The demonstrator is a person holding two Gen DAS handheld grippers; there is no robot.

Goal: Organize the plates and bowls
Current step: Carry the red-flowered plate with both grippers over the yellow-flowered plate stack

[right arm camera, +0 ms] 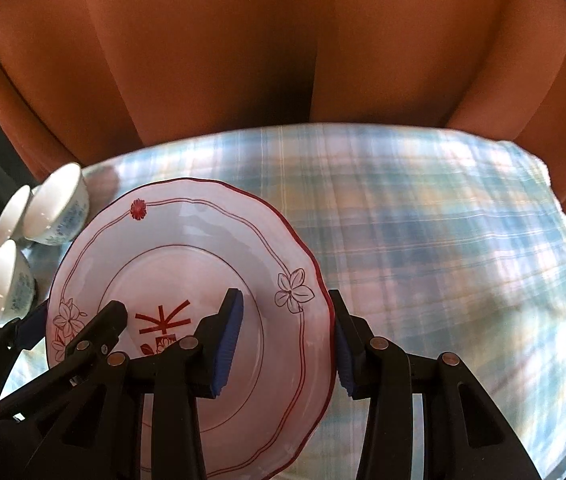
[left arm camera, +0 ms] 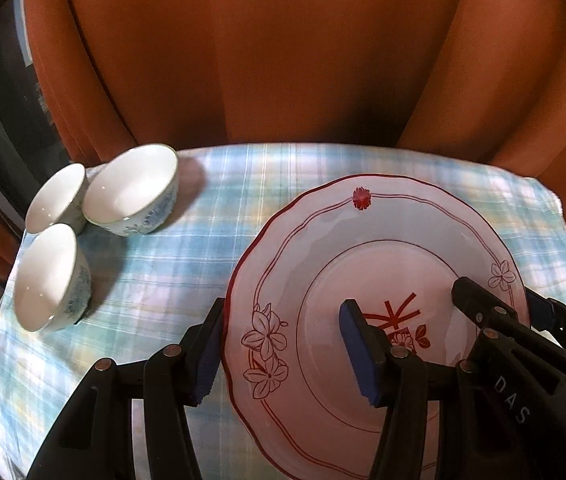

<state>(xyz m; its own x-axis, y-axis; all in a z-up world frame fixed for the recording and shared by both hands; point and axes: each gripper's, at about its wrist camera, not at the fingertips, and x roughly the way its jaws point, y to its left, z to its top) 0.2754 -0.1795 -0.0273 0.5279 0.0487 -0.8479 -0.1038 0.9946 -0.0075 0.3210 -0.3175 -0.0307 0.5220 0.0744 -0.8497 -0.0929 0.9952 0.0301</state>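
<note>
- Both grippers clamp one plate (left arm camera: 363, 248): the left gripper (left arm camera: 283, 352) pinches its left rim, the right gripper (right arm camera: 287, 344) its right rim, a blue pad on each side of the edge.
- White with red flowers, the plate sits between them above a blue plaid tablecloth (right arm camera: 443, 240).
- An orange curtain (left arm camera: 267, 60) hangs behind the table.
- Three white bowls (left arm camera: 131, 190) with blue patterns stand clustered at the cloth's far left, showing only white insides.
</note>
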